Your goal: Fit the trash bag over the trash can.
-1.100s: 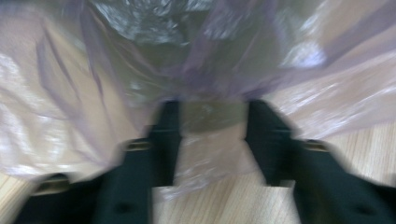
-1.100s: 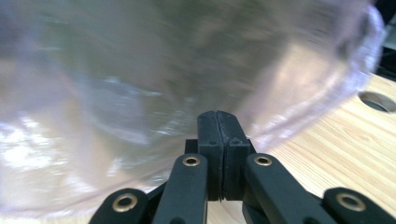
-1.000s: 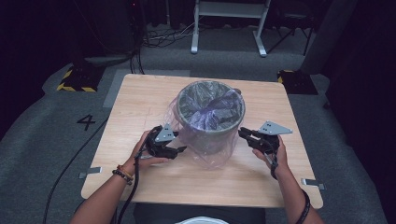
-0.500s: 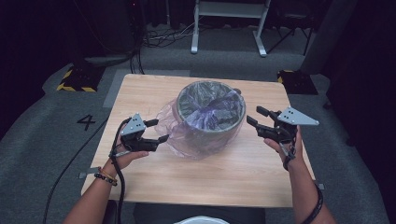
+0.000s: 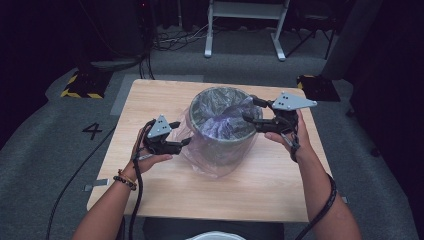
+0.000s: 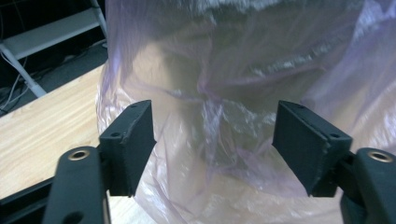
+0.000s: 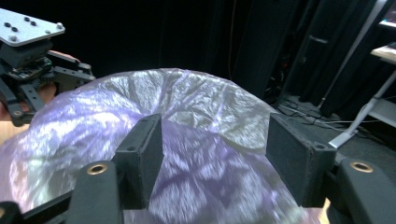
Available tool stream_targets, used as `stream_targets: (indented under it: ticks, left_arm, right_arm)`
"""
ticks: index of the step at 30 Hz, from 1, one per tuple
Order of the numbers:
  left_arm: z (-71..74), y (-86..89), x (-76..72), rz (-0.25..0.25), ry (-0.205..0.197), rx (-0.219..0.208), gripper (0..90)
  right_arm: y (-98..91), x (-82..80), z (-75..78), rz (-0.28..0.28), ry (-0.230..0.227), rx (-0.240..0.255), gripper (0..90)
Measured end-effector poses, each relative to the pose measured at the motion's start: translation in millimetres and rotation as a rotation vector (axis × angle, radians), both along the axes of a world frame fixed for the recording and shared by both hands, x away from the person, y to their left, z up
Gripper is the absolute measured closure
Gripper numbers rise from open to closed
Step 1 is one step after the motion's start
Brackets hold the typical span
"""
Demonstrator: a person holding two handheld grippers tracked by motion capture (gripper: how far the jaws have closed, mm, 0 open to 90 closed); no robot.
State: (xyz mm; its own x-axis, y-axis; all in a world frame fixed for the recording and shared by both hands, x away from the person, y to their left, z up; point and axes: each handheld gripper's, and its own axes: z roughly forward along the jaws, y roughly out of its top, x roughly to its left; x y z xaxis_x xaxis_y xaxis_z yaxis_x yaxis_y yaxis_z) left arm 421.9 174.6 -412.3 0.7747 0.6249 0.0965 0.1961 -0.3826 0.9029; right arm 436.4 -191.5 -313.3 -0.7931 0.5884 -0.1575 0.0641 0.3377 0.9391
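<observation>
High view: one bin [image 5: 223, 125] lined with one purple bag [image 5: 210, 157] stands mid-table [image 5: 150, 95], between two grippers. Left gripper [image 5: 181, 134] gapes beside the bag; right gripper [image 5: 248, 109], jaws just opening, seemingly grips nothing at the rim.

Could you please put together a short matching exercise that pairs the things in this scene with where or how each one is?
Things:
1. bin
2. plastic bag
3. left gripper
4. right gripper

Places or states:
a. open, at the bin's rim on the far side
b. pale purple, draped over the bin down to the table
c. open, low beside the bag's loose skirt
d. round, standing mid-table

Pairs: 1-d, 2-b, 3-c, 4-a
</observation>
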Motion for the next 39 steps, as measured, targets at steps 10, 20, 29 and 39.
stream_targets:
  ticks: [10, 20, 29, 39]
  left_arm:
    - [-2.9, -19.8, 8.7, -0.041, 0.015, 0.014, 29.5]
    - [-2.8, -27.1, 6.1, -0.064, 0.016, 0.015, 25.0]
    - [13.9, 1.0, -15.9, -0.046, -0.030, -0.046, 19.1]
    - [8.4, 26.2, -30.7, 0.020, -0.011, 0.036, 15.6]
  right_arm:
    - [24.3, 15.8, 0.5, 0.015, 0.058, -0.066, 35.9]
    - [32.8, 32.0, -5.9, 0.001, 0.161, -0.133, 33.1]
    - [33.1, 45.1, -12.2, -0.047, 0.231, -0.204, 32.9]
    - [31.4, 56.2, -18.7, -0.090, 0.291, -0.245, 32.7]
